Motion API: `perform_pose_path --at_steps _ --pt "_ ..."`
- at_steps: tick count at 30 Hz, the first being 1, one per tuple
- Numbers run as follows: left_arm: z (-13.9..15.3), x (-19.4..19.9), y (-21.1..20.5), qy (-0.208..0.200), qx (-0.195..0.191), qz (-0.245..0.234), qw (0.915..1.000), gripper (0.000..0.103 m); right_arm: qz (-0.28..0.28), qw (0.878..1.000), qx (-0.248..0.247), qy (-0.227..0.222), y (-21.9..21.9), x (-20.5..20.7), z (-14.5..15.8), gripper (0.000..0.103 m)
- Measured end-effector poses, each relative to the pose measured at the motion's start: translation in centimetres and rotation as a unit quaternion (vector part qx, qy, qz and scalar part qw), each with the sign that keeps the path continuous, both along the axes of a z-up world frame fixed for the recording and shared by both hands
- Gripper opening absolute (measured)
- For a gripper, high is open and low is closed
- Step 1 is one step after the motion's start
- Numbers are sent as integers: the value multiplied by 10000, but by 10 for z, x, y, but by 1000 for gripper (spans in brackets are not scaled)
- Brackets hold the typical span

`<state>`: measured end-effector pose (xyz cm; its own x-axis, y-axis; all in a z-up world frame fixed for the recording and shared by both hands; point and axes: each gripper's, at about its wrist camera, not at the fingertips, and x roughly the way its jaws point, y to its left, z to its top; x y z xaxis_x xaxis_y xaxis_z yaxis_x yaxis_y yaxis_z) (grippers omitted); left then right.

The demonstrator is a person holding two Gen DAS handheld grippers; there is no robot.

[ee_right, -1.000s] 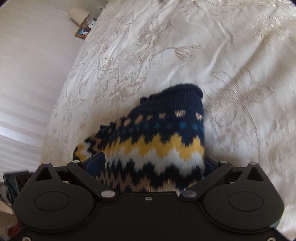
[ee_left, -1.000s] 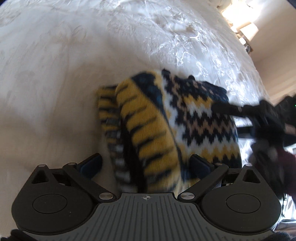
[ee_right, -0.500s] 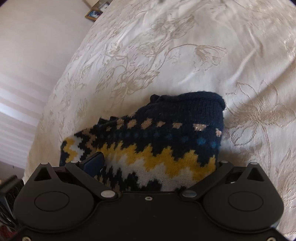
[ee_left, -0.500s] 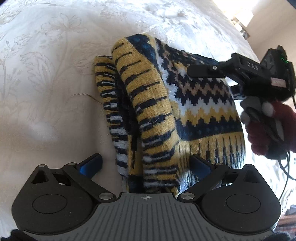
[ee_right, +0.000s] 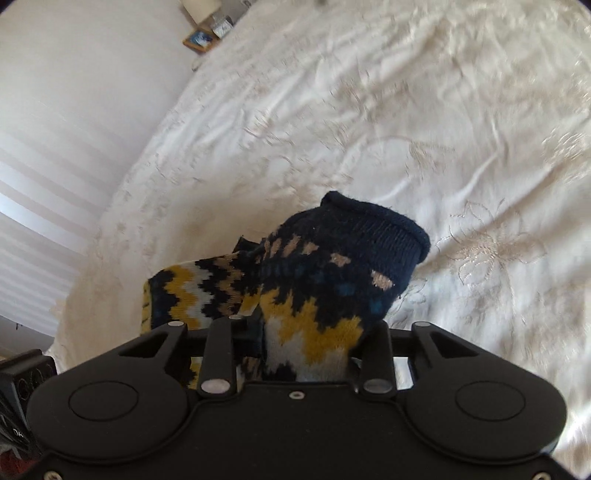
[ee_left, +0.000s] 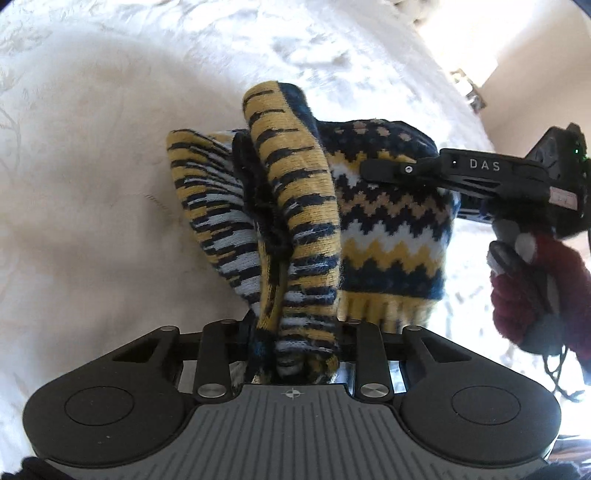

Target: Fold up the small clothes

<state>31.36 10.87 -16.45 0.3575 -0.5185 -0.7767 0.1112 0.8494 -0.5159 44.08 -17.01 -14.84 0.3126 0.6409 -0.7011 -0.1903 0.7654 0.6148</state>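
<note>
Knitted sweater clamped between both tools

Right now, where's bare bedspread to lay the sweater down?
Bare bedspread lies left of the sweater in the left wrist view, and right of it and beyond its navy collar in the right wrist view. Crowded: both jaws are clamped on the knit.

White bedspread with pale floral embroidery covers the bed. White wall beside it. Small wooden-framed picture and pale lamp shade near bed's far corner.
</note>
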Motion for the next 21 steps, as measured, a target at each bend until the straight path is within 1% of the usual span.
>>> perform_pose_path --at_steps 3,6,11,15,17,19,21 --pt "18 -15 -1 -171 -163 -26 9997 29 -136 9998 28 -135 -10 -20 24 43" --pt "32 -34 -9 -241 -322 -150 9991 29 -255 9994 1 -223 -24 -40 45 43" --pt "44 -67 -33 -310 -480 -431 9974 30 -362 9990 -88 -240 -54 -78 66 43" --pt "40 -92 -50 -215 -513 -528 9971 30 -414 9989 -145 -153 -77 -109 66 43" --pt "33 -102 -59 -166 -432 -553 9974 30 -425 9989 -174 -68 -85 -119 58 43" --pt "22 -110 -67 -125 -281 -544 9980 30 -360 9991 -220 -47 -90 -127 48 44" --pt "8 -115 -74 -42 20 -486 9988 31 -237 9990 -385 -69 -91 -132 33 47"
